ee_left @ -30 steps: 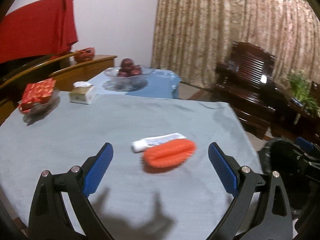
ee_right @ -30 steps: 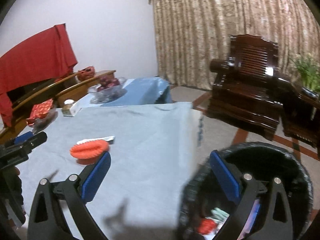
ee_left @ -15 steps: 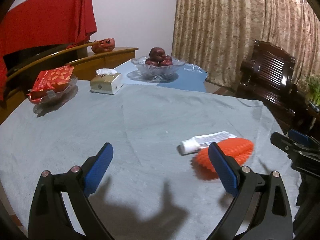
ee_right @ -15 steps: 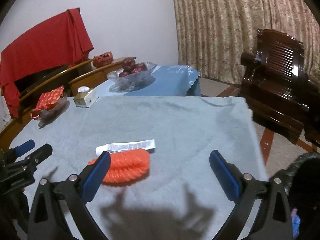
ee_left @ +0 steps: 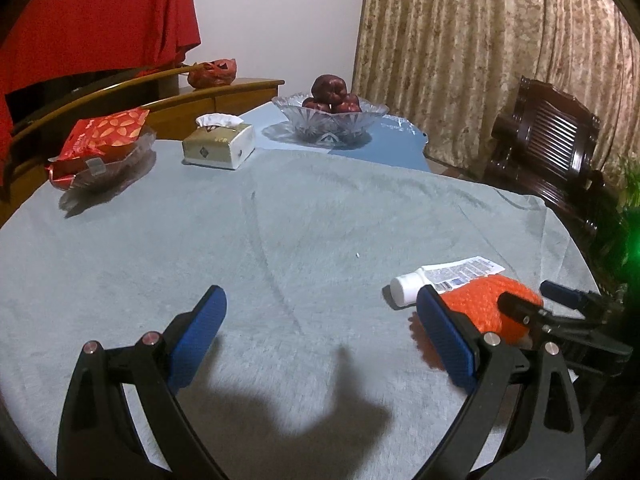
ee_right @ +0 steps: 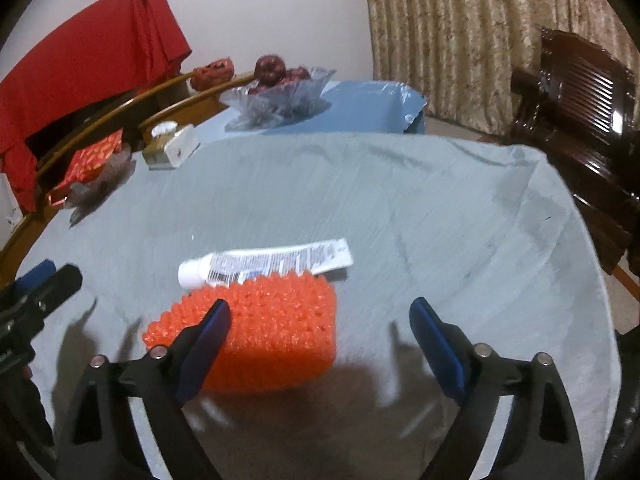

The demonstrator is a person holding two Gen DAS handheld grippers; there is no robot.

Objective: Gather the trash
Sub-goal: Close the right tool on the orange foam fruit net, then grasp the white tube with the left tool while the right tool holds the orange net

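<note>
Right gripper [ee_right: 320, 320]: jaws wide apart and have just been closing a little; they hang over the orange foam net, which lies partly between them; pads not pressing on it
Left gripper [ee_left: 320, 320]: jaws spread wide, only bare cloth between them
Orange foam net [ee_right: 264, 328]: lies flat on the grey table cloth [ee_right: 440, 220], partly behind the right gripper's left finger; in the left wrist view it sits just past the left gripper's right finger
White tube [ee_right: 266, 266]: lies just behind the net, touching its far edge, cap end to the left
Tissue box [ee_left: 219, 147]: farther back on the left of the table, tissue sticking out of the top
Red packet [ee_left: 100, 140]: in a clear dish near the table's left edge
Glass fruit bowl [ee_left: 330, 120]: at the far end on a blue cloth, dark red fruit piled inside
Beyond the table: patterned curtain [ee_left: 480, 60], dark wooden chair [ee_left: 548, 152] at right
</note>
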